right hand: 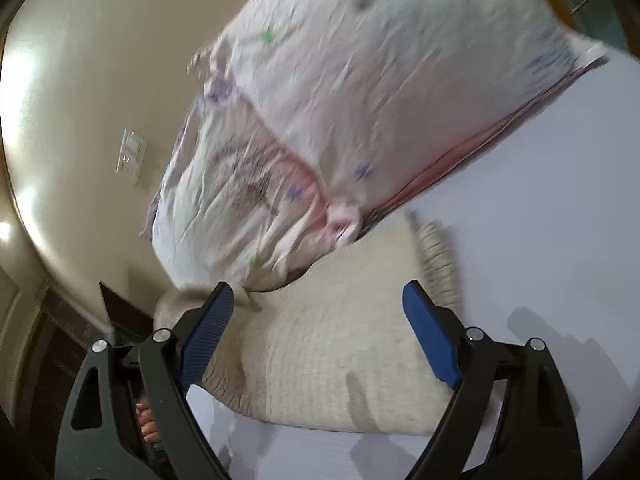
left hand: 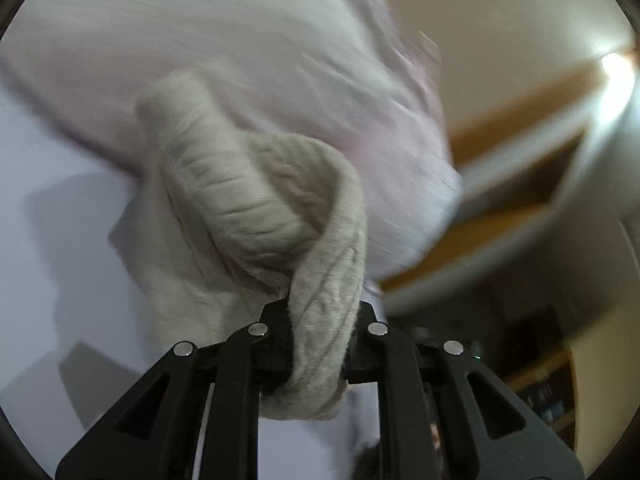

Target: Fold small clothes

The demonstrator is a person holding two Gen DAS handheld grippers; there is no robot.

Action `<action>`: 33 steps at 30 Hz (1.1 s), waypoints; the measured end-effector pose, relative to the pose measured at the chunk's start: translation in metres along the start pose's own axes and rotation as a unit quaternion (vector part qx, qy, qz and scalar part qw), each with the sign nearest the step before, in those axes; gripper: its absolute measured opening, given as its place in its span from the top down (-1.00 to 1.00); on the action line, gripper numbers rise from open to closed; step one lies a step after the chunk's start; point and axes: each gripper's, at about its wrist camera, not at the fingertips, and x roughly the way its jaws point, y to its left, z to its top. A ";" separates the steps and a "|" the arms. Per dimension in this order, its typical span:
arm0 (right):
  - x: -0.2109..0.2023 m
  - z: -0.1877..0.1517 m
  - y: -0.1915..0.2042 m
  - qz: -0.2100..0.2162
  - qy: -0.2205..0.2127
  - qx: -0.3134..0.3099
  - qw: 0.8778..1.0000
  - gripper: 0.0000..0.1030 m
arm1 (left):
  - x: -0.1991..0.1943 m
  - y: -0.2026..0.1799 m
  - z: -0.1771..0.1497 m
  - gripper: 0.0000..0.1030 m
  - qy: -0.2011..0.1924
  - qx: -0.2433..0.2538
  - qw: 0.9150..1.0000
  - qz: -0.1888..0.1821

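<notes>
A cream knit garment [left hand: 256, 208] hangs bunched from my left gripper [left hand: 318, 316], which is shut on its ribbed edge and holds it above the white table [left hand: 48, 208]. The same cream knit [right hand: 328, 344] lies partly flat on the table in the right wrist view. My right gripper [right hand: 320, 336] is open, its blue pads [right hand: 430, 336] on either side of the knit just above it, holding nothing. A pale pink printed cloth [right hand: 360, 92] lies bunched beyond the knit and shows blurred in the left wrist view [left hand: 224, 48].
The white table [right hand: 560, 220] stretches to the right of the knit. A beige wall with a switch plate [right hand: 130, 156] stands behind. A wooden frame and grey rail [left hand: 516, 184] sit to the right in the left view.
</notes>
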 end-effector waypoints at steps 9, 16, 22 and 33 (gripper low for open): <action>0.002 0.020 -0.030 -0.044 0.047 0.021 0.998 -0.88 | 0.139 -0.065 -0.067 0.65 0.161 0.115 0.980 -0.023; 0.047 0.025 -0.034 -0.064 0.119 0.014 0.991 -0.91 | 0.031 -0.014 -0.034 -0.34 0.028 0.119 0.985 0.120; 0.094 0.019 -0.040 -0.107 0.200 0.012 0.974 -0.91 | 0.048 0.024 -0.049 -0.43 0.091 0.104 0.973 0.183; 0.094 0.012 -0.032 -0.014 0.174 0.000 0.985 0.40 | 0.073 0.039 -0.048 0.20 0.117 0.078 0.981 0.132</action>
